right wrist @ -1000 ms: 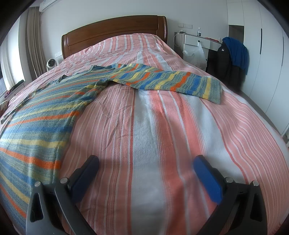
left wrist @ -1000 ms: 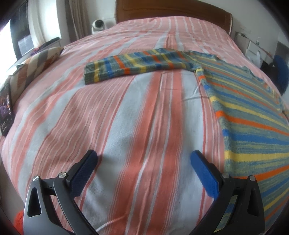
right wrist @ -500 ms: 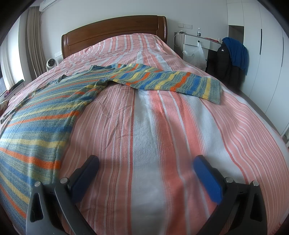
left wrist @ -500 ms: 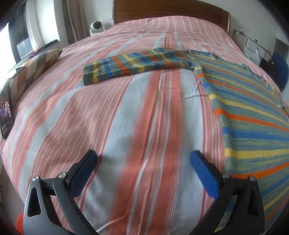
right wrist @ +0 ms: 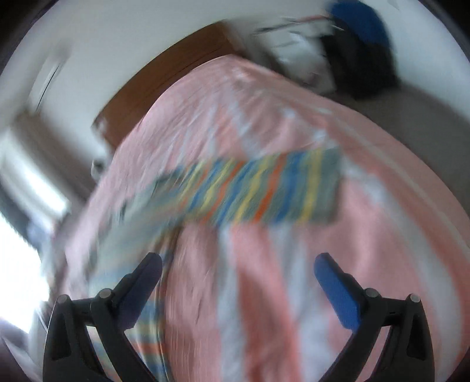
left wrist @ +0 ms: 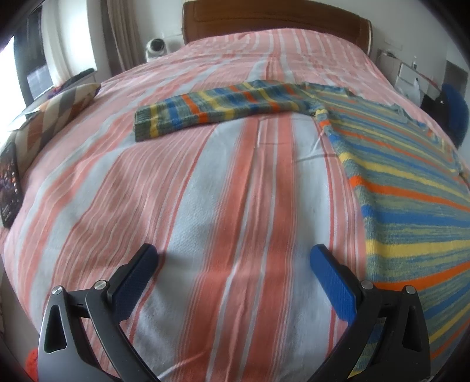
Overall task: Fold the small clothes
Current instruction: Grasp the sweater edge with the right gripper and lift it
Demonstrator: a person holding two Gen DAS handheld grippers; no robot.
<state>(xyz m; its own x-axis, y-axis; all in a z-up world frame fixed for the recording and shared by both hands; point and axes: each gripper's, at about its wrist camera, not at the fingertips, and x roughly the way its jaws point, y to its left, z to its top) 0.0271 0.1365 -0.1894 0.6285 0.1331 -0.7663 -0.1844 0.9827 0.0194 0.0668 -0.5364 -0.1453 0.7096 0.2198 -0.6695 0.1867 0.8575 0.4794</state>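
A striped knit sweater in blue, yellow, orange and grey-green lies flat on the bed. Its left sleeve stretches out to the left in the left wrist view. My left gripper is open and empty, low over the bedspread, left of the sweater's body. In the blurred right wrist view the other sleeve lies ahead, and my right gripper is open and empty, tilted above the bed beside the sweater's edge.
The bed has a pink and white striped cover and a wooden headboard. A patterned pillow and a dark book lie at the left edge. A white device stands by the headboard. Dark and blue clothes hang at the right.
The right gripper has swung and rolled fast toward the right sleeve, blurring its view. The left gripper has shifted only slightly. Both stay open.
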